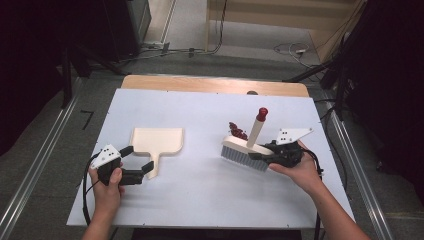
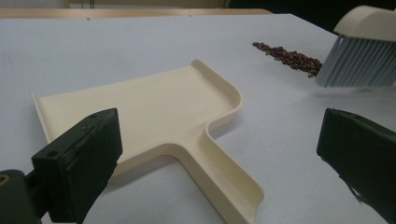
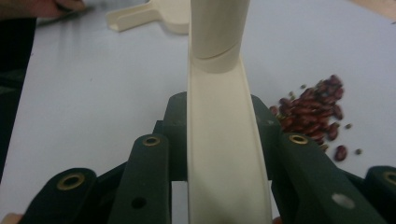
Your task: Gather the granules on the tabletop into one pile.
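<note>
A cream dustpan [image 1: 156, 141] lies flat on the white table, handle toward the person. My left gripper [image 1: 137, 163] stands open with its jaws on either side of the handle [image 2: 224, 177], not touching it. My right gripper [image 1: 261, 151] is shut on the cream back of a hand brush [image 1: 246, 149] with grey bristles [image 2: 355, 63] and a red-tipped handle [image 1: 261, 114]. In the right gripper view the brush body [image 3: 224, 140] runs up between the jaws. A small pile of dark red beans [image 1: 238, 131] lies just behind the brush; the beans [image 3: 313, 112] sit to its right there.
The white table top [image 1: 210, 195] rests on a wooden board [image 1: 200, 84] that shows at the far edge. Metal rails run along both sides of the table. Cables lie on the floor beyond.
</note>
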{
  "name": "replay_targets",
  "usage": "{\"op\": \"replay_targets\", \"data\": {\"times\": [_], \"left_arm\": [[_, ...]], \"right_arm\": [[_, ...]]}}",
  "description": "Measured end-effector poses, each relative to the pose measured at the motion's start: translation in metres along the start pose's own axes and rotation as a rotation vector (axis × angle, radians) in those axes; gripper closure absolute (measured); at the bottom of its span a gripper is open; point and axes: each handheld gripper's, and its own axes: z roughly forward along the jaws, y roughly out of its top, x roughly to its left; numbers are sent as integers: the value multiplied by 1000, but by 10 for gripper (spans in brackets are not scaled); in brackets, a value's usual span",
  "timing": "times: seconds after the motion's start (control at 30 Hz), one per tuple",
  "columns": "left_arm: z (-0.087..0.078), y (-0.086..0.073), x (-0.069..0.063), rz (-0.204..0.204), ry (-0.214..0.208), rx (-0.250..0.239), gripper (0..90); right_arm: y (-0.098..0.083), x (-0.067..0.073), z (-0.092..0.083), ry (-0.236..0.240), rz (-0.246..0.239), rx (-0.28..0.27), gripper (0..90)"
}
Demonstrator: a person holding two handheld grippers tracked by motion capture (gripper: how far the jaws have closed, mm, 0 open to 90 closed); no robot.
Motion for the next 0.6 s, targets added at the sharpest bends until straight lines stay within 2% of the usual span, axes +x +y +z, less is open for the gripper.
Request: {"op": "replay_targets", "data": {"times": [0.07, 0.1, 0.2, 0.37, 0.6], "left_arm": [[-1, 0, 1, -4, 2, -5, 6], [-1, 0, 1, -8, 3, -7, 6], [-1, 0, 1, -7, 3, -6, 6], [-1, -1, 1, -3, 2, -1, 6], [-1, -1, 2, 1, 1, -1, 6]], "right_arm": [[-6, -4, 6, 13, -7, 22, 655], [-10, -8, 9, 10, -29, -5, 656], [-11, -18, 11, -22, -37, -21, 656], [-14, -34, 14, -32, -11, -37, 656], [-14, -46, 17, -54, 3, -62, 656]]}}
